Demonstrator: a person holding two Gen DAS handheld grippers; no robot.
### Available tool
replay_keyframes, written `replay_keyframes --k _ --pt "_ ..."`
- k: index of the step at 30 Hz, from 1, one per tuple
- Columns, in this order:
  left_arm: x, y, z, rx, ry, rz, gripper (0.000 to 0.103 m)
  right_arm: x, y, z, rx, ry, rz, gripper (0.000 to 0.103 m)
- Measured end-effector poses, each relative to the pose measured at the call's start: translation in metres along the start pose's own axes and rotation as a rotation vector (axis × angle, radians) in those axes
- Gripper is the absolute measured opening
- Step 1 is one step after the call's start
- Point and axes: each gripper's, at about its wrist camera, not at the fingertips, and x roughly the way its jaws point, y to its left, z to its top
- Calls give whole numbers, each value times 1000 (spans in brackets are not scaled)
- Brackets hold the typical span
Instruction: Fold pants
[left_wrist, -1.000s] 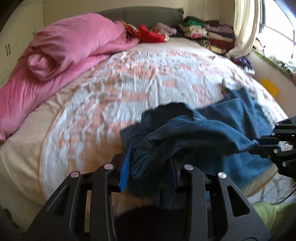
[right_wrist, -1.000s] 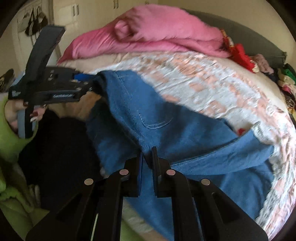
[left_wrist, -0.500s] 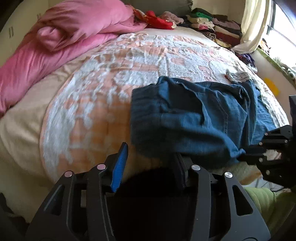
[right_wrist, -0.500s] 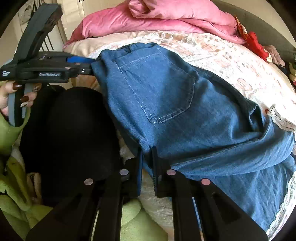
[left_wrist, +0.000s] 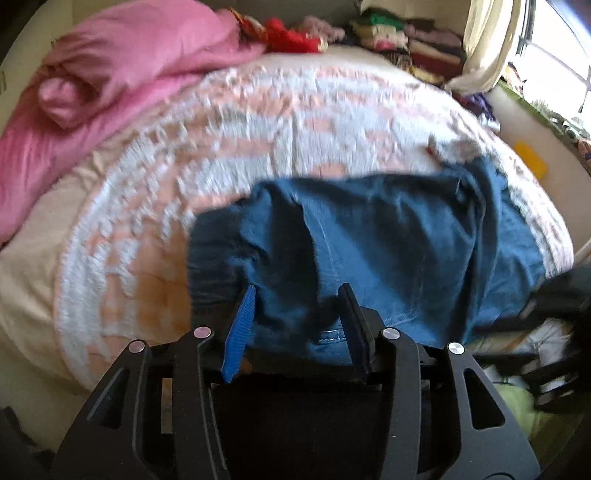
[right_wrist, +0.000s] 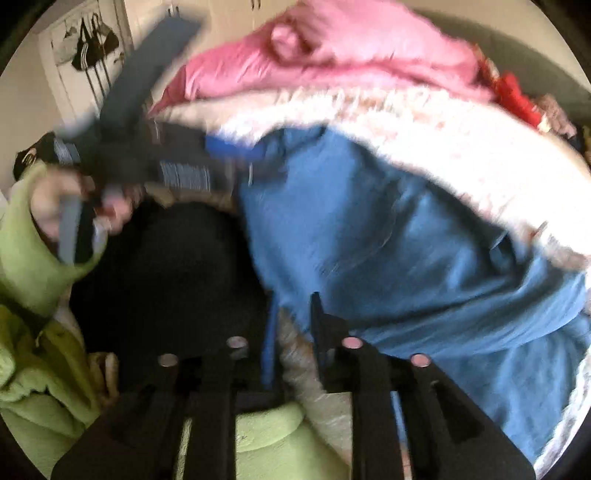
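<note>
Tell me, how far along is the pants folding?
Early. The blue denim pants lie bunched on the peach-and-white bedspread, doubled over but rumpled. The left gripper and right gripper both stand open at the near edge. Smoothing and the neat folds remain.

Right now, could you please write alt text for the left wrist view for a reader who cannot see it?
The left gripper stands open over crumpled blue denim pants lying at the near edge of a bed with a peach and white bedspread. A pink duvet is bunched at far left.
</note>
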Motion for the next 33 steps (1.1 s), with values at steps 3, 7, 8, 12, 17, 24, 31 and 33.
replay_keyframes --k 3,7,8,12,17,24,31,33 --pt "10 -3 -9 21 25 17 38 -1 -16 8 51 -36 -44 36" --pt "11 1 -15 9 27 4 38 23 -35 9 132 26 -55 36" --pt "10 2 -15 9 25 3 38 33 -38 7 148 66 -61 38" --pt "11 1 -15 18 19 6 40 53 -42 -1 170 133 -79 41" --pt "3 2 -13 -5 4 -1 41 34 -39 3 176 78 -63 46" --pt "-39 -6 2 -3 -105 -17 62 -21 -65 -2 243 -54 -161 57" --pt "-44 -44 14 73 -116 -85 76 -58 -112 -7 332 -121 -296 65" --pt "-38 -58 17 98 -103 -114 76 -66 -126 -8 345 -125 -330 65"
